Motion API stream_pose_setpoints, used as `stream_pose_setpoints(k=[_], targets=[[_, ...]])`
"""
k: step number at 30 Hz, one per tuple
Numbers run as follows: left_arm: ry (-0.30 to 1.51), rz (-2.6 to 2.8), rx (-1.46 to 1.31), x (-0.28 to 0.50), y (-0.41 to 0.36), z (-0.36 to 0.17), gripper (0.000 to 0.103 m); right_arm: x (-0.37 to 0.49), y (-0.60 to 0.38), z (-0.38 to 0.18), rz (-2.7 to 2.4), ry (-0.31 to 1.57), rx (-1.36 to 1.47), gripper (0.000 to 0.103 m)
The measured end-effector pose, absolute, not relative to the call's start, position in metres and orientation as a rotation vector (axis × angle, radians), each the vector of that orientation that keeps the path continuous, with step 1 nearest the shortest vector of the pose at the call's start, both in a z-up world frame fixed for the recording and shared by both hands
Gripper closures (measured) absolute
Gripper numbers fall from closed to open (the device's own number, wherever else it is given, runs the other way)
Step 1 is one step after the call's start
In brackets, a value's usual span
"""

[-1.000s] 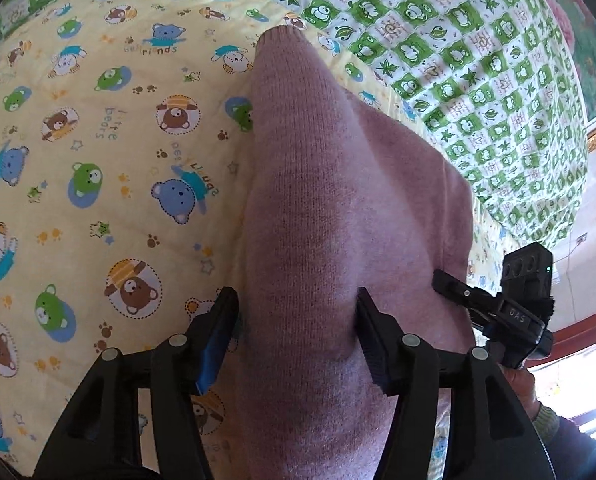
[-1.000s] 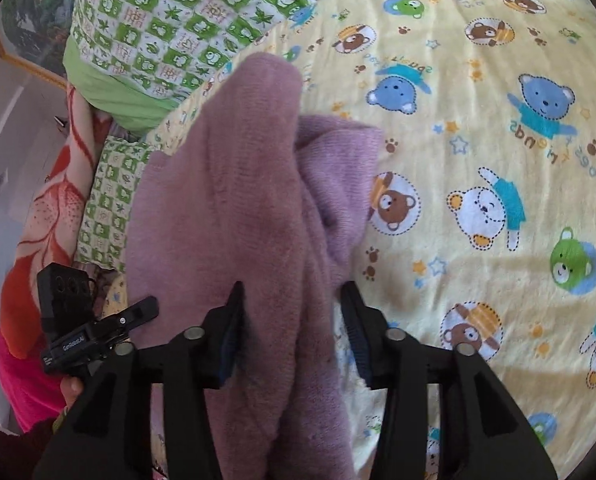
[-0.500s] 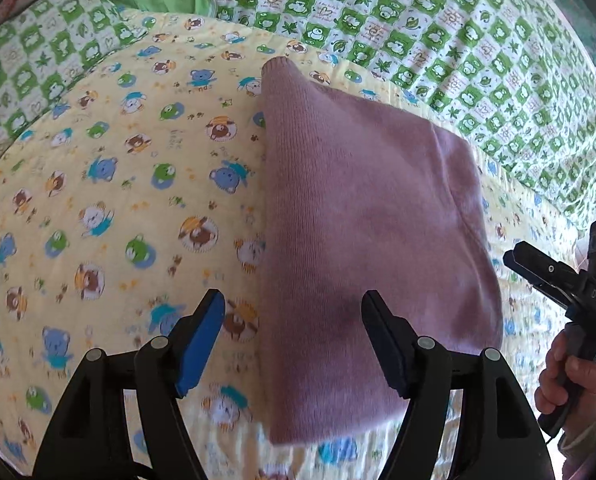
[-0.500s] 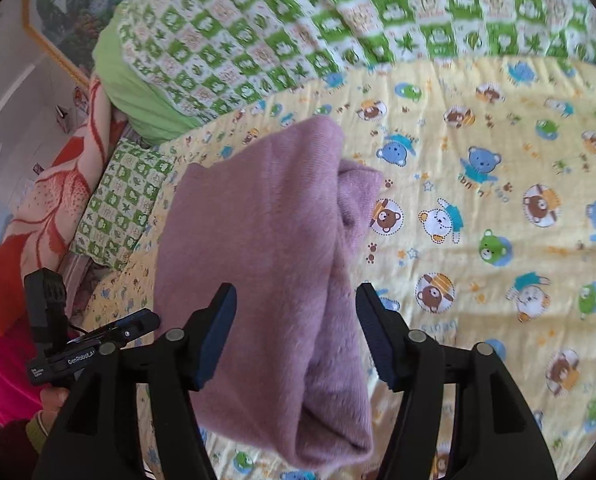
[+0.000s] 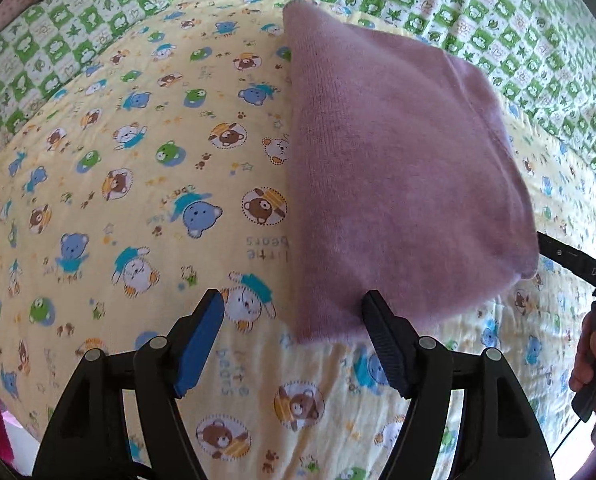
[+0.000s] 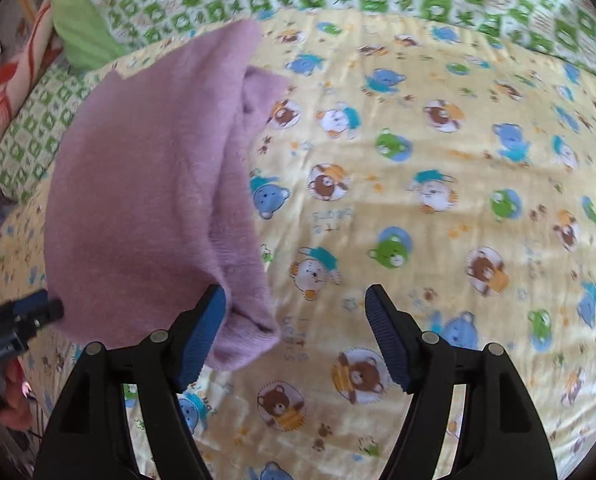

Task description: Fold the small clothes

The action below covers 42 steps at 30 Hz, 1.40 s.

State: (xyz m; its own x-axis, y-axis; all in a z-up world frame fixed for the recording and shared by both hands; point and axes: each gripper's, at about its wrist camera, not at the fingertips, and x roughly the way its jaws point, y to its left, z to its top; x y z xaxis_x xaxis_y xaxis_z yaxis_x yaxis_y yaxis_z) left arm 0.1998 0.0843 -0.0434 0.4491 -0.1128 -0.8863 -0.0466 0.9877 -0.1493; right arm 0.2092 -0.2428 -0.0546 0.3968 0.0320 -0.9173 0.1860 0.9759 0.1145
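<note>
A mauve knitted garment [image 5: 394,168] lies folded into a compact rectangle on the yellow bear-print blanket [image 5: 137,184]. My left gripper [image 5: 293,344] is open and empty, just short of the garment's near edge, with the right finger beside its near corner. In the right wrist view the same garment [image 6: 153,184] lies to the left, its layered folded edges facing me. My right gripper [image 6: 298,340] is open and empty, its left finger next to the garment's near corner. Each view shows part of the other gripper at its edge.
A green-and-white checked quilt [image 5: 498,24] lies along the far side, with a checked pillow [image 6: 29,136] and a plain green cushion [image 6: 77,20]. A red floral cloth [image 6: 1,80] sits at the far left. The blanket stretches wide to the right [image 6: 458,200].
Both grippers let go of the garment, opened and drew back from it. The garment now lies flat and folded on the blanket.
</note>
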Motion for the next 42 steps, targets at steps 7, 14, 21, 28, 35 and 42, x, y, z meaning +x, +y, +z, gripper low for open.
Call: stream_pose_setpoints(k=[7,14,21,28,35,42], targets=[[1.038,-0.017,-0.170,0.162,0.072,-0.018,0.030,0.176,-0.242,-0.020,-0.021,1.066,0.298,0.026],[0.973,0.049,-0.107,0.113,0.048,-0.010,0.030,0.131,-0.207,-0.008,0.104,1.029,0.216,0.018],[0.935,0.105,-0.036,0.070,0.033,-0.016,0.029,0.084,-0.181,-0.019,0.204,1.035,0.117,0.016],[0.893,0.112,-0.026,0.051,0.033,-0.010,0.025,0.065,-0.170,-0.022,0.238,1.028,0.070,0.015],[0.806,0.103,-0.031,0.066,0.035,0.027,0.023,0.069,-0.166,0.004,0.268,0.938,0.047,0.013],[0.724,0.092,-0.027,0.086,0.035,0.058,0.014,0.088,-0.165,0.048,0.262,0.807,0.036,0.000]])
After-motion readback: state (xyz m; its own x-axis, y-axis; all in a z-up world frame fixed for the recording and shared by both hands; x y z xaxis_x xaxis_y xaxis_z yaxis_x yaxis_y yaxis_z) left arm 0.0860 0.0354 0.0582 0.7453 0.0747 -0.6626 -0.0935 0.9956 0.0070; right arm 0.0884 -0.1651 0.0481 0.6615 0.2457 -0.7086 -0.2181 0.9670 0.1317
